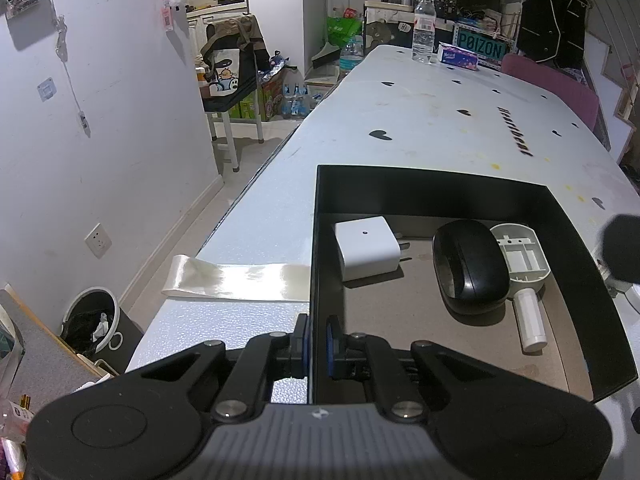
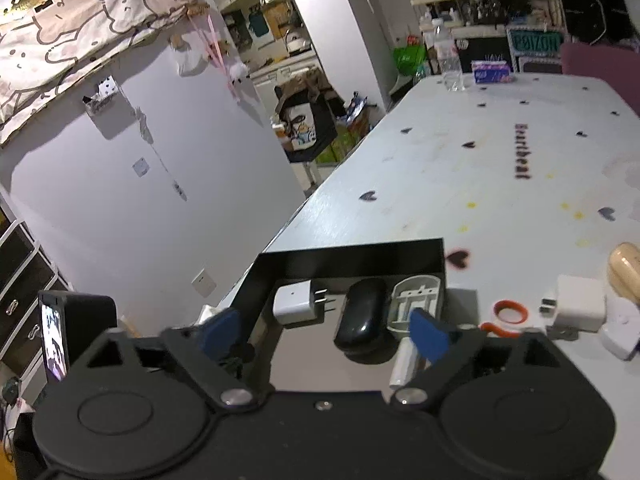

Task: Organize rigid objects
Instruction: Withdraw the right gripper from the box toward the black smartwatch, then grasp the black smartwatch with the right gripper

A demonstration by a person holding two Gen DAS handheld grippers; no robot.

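An open black box (image 1: 432, 188) stands on the white table near its left edge. Inside lie a white charger (image 1: 366, 252), a black mouse (image 1: 470, 266), a grey plastic shell (image 1: 524, 256) and a white cylinder (image 1: 530, 326). My left gripper (image 1: 317, 346) is shut on the box's left wall, one pad on each side. In the right wrist view my right gripper (image 2: 324, 330) hovers open above the box (image 2: 352, 258), nothing between its fingers. To the right of the box, on the table, lie orange-handled scissors (image 2: 508, 312), a second white charger (image 2: 576, 306) and a tan object (image 2: 626, 272).
A strip of glossy tape (image 1: 240, 282) crosses the table's left edge beside the box. A water bottle (image 1: 423, 28) and a tissue box (image 1: 458, 56) stand at the far end. A pink chair (image 1: 560, 84) is at the far right, a waste bin (image 1: 94, 320) on the floor at left.
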